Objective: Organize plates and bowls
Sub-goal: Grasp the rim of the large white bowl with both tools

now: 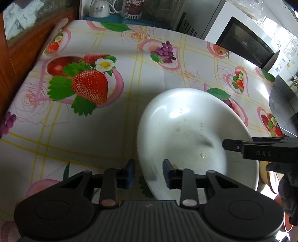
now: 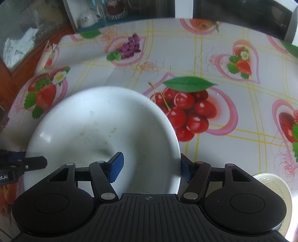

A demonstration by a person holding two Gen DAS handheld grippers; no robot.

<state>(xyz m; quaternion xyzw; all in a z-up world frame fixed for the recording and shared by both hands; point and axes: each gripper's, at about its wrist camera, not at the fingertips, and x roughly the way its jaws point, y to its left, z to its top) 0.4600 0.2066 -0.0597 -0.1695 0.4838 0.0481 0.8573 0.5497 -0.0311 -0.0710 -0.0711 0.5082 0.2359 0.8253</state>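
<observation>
A white bowl (image 1: 186, 126) with faint food stains stands on the fruit-print tablecloth (image 1: 83, 130). My left gripper (image 1: 149, 173) straddles its left rim: one blue pad (image 1: 131, 172) is outside and the other inside, with a gap still showing at the rim. In the right wrist view the same bowl (image 2: 96, 130) fills the lower left. My right gripper (image 2: 150, 167) straddles its right rim, with one pad (image 2: 116, 166) well inside and the other just outside the wall. Each gripper's finger shows in the other's view, over the bowl's opposite side.
A microwave (image 1: 242, 42) stands at the back right of the table. A shelf with a white mug (image 1: 98, 9) and jars sits at the back. Wooden furniture (image 1: 16, 61) borders the left edge. A pale ribbed plastic piece (image 2: 273, 188) lies beside the bowl's right side.
</observation>
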